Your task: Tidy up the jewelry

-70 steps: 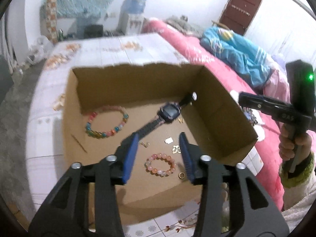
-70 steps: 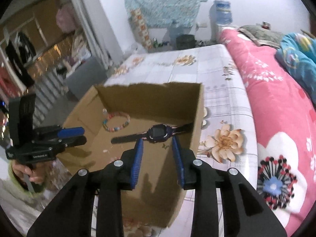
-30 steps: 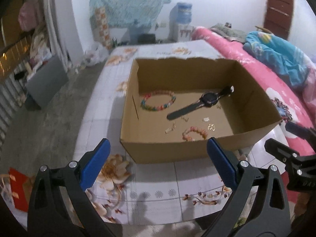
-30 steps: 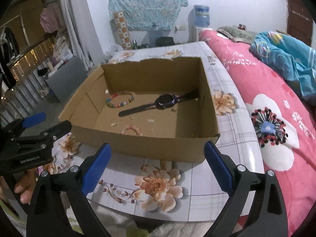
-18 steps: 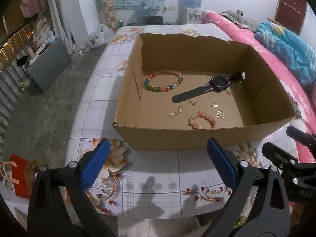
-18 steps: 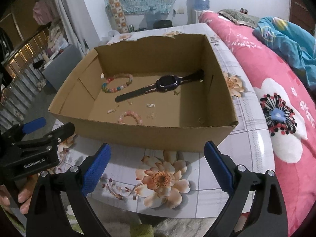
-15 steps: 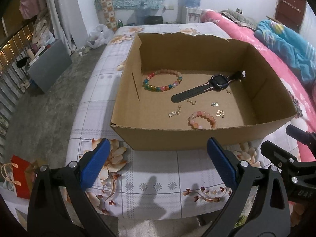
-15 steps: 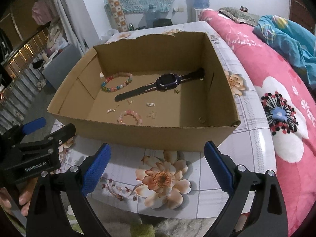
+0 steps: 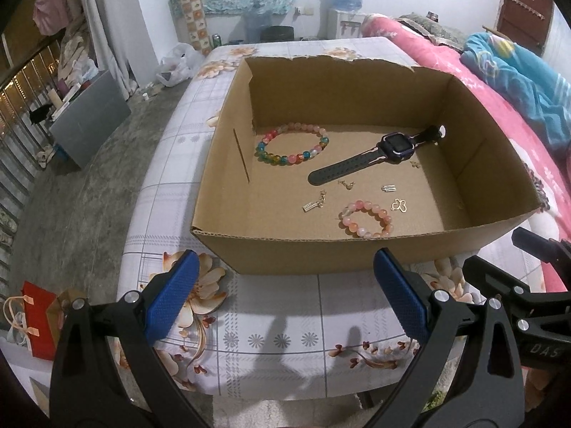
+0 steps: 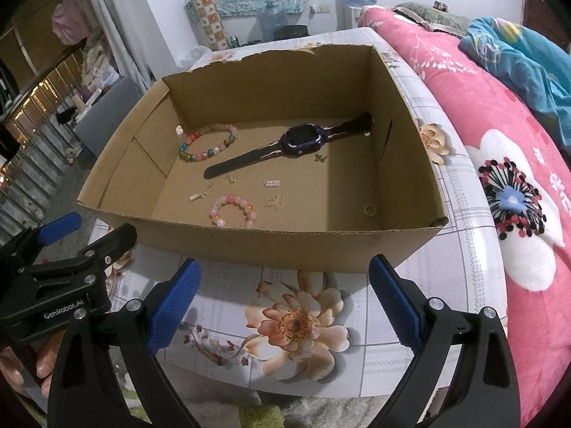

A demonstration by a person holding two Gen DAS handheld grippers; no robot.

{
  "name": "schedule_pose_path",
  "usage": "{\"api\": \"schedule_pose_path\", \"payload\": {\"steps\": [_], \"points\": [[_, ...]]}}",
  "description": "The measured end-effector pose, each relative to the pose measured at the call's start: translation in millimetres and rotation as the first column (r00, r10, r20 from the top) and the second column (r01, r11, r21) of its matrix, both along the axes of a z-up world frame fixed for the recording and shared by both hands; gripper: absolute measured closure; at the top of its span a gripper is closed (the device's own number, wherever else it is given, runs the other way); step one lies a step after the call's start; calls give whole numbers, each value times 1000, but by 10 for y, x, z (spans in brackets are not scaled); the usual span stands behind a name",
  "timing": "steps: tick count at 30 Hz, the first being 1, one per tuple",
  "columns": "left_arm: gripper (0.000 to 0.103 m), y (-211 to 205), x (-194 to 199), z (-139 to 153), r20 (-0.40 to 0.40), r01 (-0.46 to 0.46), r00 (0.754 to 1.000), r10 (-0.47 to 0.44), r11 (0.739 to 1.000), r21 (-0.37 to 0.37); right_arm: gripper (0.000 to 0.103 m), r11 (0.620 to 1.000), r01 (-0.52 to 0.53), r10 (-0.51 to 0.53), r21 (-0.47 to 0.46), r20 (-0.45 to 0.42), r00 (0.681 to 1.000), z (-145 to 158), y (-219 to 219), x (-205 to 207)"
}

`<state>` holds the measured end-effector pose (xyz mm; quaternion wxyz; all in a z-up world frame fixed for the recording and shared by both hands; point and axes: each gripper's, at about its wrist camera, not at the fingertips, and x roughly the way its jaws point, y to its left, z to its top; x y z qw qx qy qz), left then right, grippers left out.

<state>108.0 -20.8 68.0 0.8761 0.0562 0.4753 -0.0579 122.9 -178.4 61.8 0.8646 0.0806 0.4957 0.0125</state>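
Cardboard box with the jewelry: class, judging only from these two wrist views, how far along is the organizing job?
Looks done: the watch, multicolour bracelet, pink bracelet and small charms all lie inside the cardboard box. In hand: nothing; the left gripper and right gripper are open, outside the box. Left: no loose jewelry shows on the table, so little or nothing.

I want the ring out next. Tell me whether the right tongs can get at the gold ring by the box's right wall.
Probably yes. The right tongs are open and empty, and the cardboard box has no lid. The gold ring lies alone, but close to the right wall, so one finger may foul the cardboard.
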Motion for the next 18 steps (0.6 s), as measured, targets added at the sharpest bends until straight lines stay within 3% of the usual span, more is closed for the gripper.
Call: {"api": "schedule_pose_path", "payload": {"steps": [18], "points": [[8, -70, -6, -1, -3, -8, 1000, 8, 1000, 24, 10, 1000, 11, -11, 7, 7, 1000, 22, -50, 16]]}}
